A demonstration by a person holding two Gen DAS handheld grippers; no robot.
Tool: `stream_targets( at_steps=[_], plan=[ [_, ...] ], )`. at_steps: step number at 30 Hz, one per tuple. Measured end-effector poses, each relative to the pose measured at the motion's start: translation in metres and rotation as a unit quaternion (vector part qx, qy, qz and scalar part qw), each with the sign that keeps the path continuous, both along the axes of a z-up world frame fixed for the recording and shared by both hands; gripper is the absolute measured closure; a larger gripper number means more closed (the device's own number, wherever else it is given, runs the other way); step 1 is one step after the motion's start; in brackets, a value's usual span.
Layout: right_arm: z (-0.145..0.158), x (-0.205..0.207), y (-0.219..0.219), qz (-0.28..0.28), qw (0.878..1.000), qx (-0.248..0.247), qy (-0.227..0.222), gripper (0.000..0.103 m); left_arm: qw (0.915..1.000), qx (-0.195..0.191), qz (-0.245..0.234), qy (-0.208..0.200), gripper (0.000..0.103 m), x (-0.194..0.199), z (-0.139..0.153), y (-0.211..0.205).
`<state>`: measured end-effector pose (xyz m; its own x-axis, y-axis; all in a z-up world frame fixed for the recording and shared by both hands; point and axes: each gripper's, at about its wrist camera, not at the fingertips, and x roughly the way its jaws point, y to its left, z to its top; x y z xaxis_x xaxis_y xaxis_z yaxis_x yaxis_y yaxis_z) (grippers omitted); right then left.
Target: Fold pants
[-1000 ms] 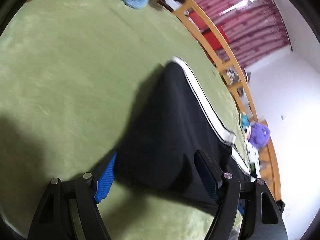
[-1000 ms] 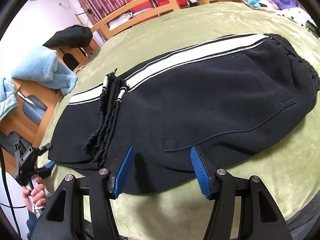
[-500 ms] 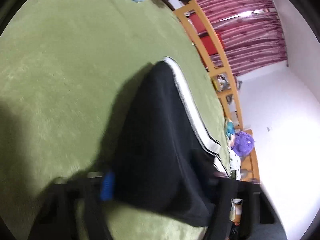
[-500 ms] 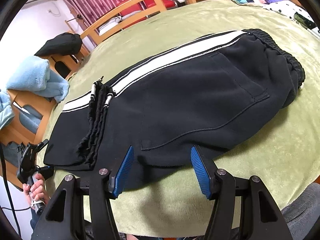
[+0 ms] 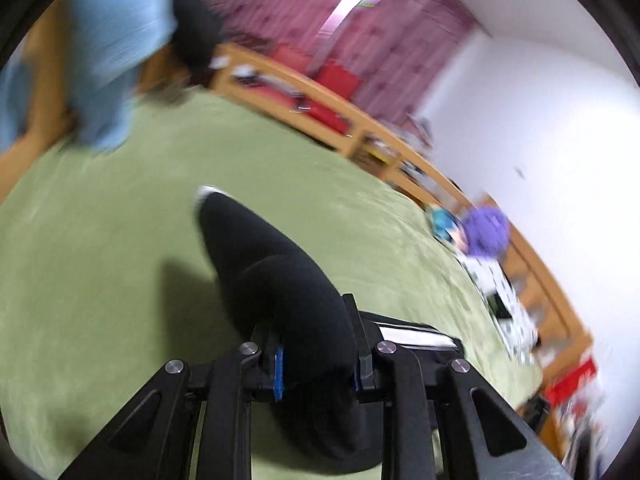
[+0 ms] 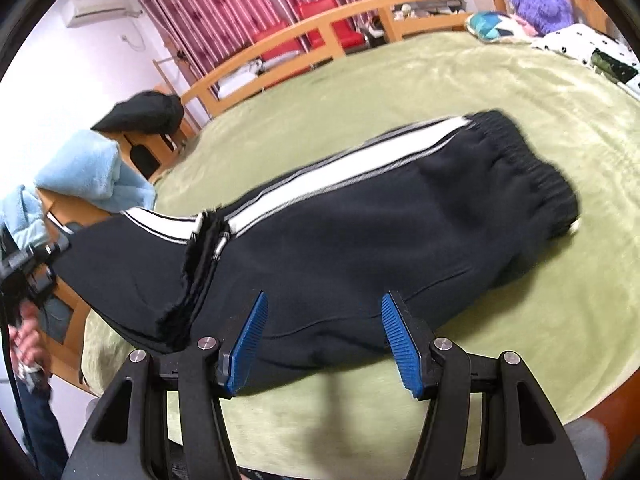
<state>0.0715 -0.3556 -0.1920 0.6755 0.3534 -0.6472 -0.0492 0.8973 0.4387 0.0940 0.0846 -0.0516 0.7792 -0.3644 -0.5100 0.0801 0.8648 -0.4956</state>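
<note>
Black pants (image 6: 380, 232) with a white side stripe (image 6: 320, 192) lie across the green bed cover (image 6: 440, 80), the elastic waistband to the right. My left gripper (image 5: 316, 344) has its jaws closing on a bunched fold of the pants (image 5: 256, 248), and its pads press on the cloth and hold that end off the bed. From the right wrist view the left gripper (image 6: 28, 264) sits at the far left in a person's hand (image 6: 24, 332), with the leg end raised there. My right gripper (image 6: 324, 300) hovers open over the pants' near edge, and nothing is pinched in it.
A wooden bed rail (image 6: 320, 36) curves along the far side. Light blue towels (image 6: 88, 172) and a black garment (image 6: 144, 114) rest on furniture at the left. A purple plush toy (image 6: 540, 0) and a spotted pillow (image 6: 588, 48) lie at the far right.
My left gripper has shut on the pants' leg end and lifted it, rolling as it rose. My right gripper has shifted along the near edge and stays open.
</note>
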Motion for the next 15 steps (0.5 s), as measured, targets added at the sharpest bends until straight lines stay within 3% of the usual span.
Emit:
stream_targets(
  at_steps=[4,7,10,12,14,15],
  plan=[
    [-0.001,-0.003,-0.045,-0.026,1.000,0.003,-0.007,0.044,0.9961,0.019,-0.082,-0.024,0.081,0.016,0.044,-0.090],
    [0.000,-0.006,-0.074,-0.047,0.999,0.001,-0.006,0.044,0.9877,0.031,-0.148,-0.038,0.081,0.029,0.060,-0.170],
    [0.005,-0.014,-0.105,-0.070,0.997,0.008,-0.010,0.044,0.9750,0.031,-0.219,-0.024,0.081,0.037,0.048,-0.256],
    [0.007,-0.020,-0.124,-0.081,0.997,0.008,-0.011,0.044,0.9638,0.038,-0.264,0.002,0.072,0.040,0.026,-0.305],
    [0.008,-0.025,-0.141,-0.092,0.996,0.009,-0.013,0.044,0.9540,0.000,-0.298,0.033,0.065,0.045,0.008,-0.326],
    [0.008,-0.027,-0.148,-0.097,0.995,0.010,-0.013,0.044,0.9547,-0.006,-0.295,0.038,0.063,0.044,0.000,-0.326]
  ],
)
